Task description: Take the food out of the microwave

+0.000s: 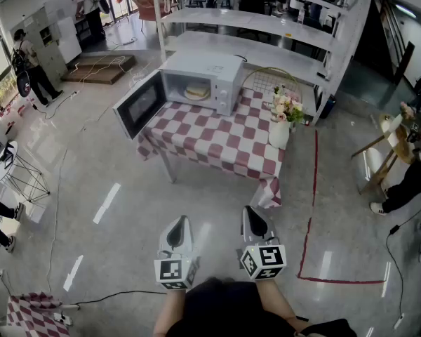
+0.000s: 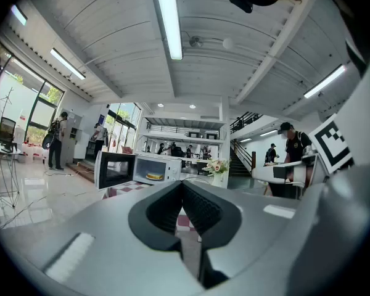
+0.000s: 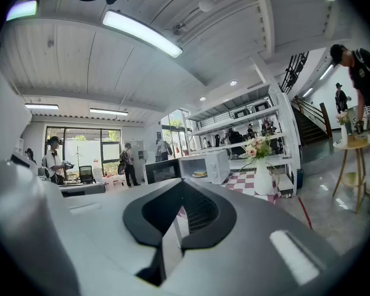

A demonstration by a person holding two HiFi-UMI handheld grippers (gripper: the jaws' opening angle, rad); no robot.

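I am standing well back from the table (image 1: pixel 224 137), and both grippers point roughly level at it across bare floor. The left gripper (image 1: pixel 182 221) is clenched, its pads pressed together with nothing between them, as the left gripper view shows. The right gripper (image 1: pixel 247 210) is shut the same way and also empty. The food (image 1: pixel 196 90), a flat, pale yellow round, lies inside the microwave (image 1: pixel 221 72) at the table's far left end. The door (image 1: pixel 139 104) is swung wide to the left, so the cavity faces me. The relation that matters is the line from the grippers to that opening. In the head view the food sits almost straight ahead of the left gripper and a little left of the right one. I judge the left marginally better lined up, though neither is near enough to reach. Being round and flat, the food offers no long axis to square up to; what counts is coming in level through the front. The door hangs off the left edge, just beside the left gripper's path, and a vase (image 1: pixel 279 133) stands near the right front corner. Nothing has been taken out yet. First I have to close the distance and open a gripper.
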